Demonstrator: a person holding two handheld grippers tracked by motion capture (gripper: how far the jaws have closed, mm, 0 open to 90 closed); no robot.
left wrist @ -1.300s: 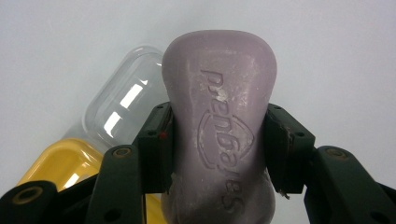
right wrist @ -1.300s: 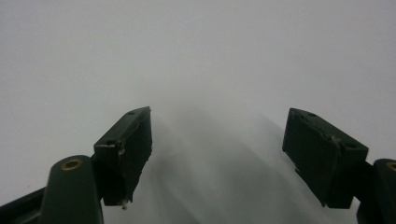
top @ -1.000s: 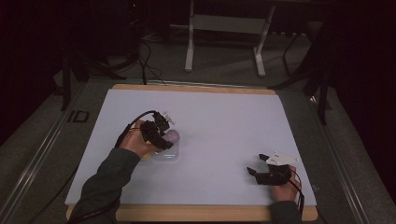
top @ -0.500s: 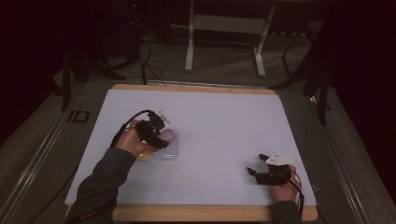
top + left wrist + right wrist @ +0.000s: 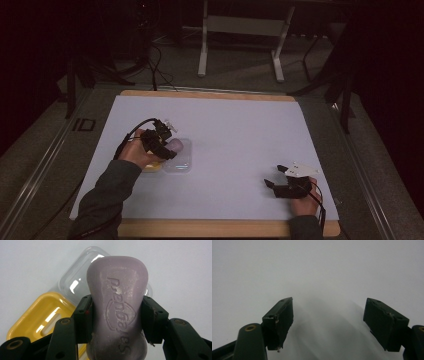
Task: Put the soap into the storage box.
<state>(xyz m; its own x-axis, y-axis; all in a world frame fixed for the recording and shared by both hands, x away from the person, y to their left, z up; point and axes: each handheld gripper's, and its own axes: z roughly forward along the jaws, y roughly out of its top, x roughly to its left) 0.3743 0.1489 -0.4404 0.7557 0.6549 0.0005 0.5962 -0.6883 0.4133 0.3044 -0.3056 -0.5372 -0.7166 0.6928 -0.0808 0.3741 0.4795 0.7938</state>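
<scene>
**Soap bar held over its dish**

Little has shifted since the earlier frames: the left hand has edged slightly toward the table's left with its load, and the right has kept its place.

The left gripper point(image 5: 116, 315) pinches a pale purple, waisted soap bar with an embossed brand mark point(image 5: 117, 307), one pad on each long side at the narrow middle. In the left gripper view the bar hangs above a clear plastic soap-dish lid point(image 5: 75, 282) and a yellow plastic soap tray with a slotted floor point(image 5: 37, 317), which lie just beside each other on the white table sheet point(image 5: 240, 130). The right gripper point(image 5: 328, 320) rests near the sheet's front right corner, jaws spread with nothing between them.

Judging by this, the soap is bound for the yellow tray. Doing it well means lining the bar's long axis up with the tray, lowering it level, and letting go only once it sits inside the rim.

From above, the hand covers most of the tray, and whether lid and tray overlap is hard to tell. The bar's lower end is cut off.
</scene>
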